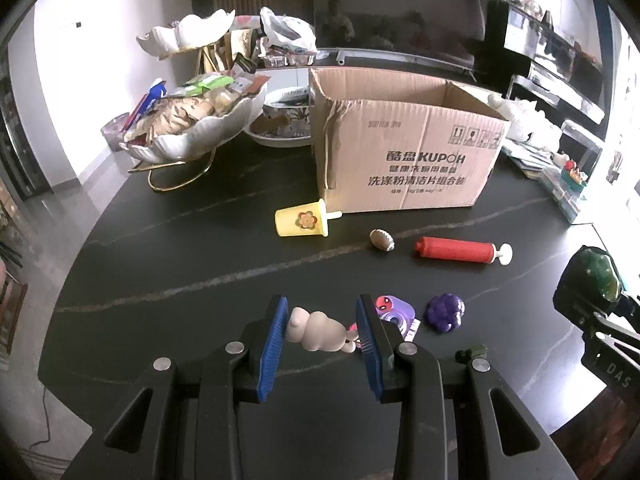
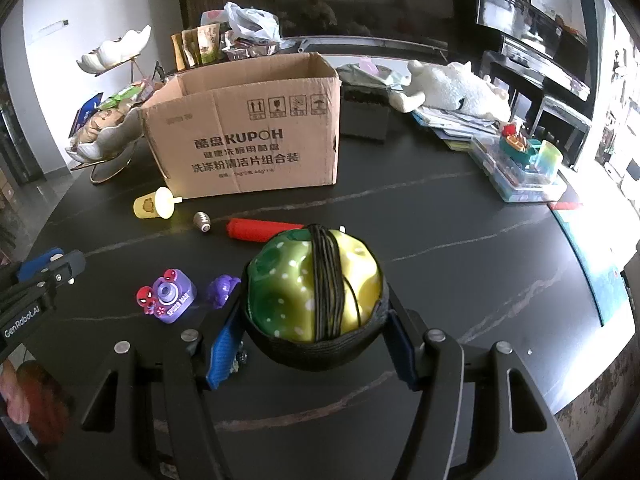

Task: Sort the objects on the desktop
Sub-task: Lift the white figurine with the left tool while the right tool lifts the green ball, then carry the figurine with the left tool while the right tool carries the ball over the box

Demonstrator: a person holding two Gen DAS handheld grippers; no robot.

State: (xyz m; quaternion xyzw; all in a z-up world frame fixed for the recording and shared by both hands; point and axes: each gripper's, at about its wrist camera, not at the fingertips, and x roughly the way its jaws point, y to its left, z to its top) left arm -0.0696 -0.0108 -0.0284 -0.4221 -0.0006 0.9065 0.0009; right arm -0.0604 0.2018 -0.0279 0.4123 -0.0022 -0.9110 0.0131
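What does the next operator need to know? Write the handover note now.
Left claw: shut on a beige figurine, clear of the table.
Right claw: shut on a green-yellow ball wrapped in black cord.
Box: open, at the back of the table; its inside can't be seen.
Still on the table: yellow popsicle mould, mini football, red pump, purple camera toy, purple grapes, small dark green toy.
Left: probably box both held items, then the six loose ones.

I see the yellow plastic popsicle mould (image 1: pixel 302 220), small brown football (image 1: pixel 382 239) & red hand pump (image 1: pixel 460 250) lying in front of the brown cardboard box (image 1: pixel 404 152), left to right.
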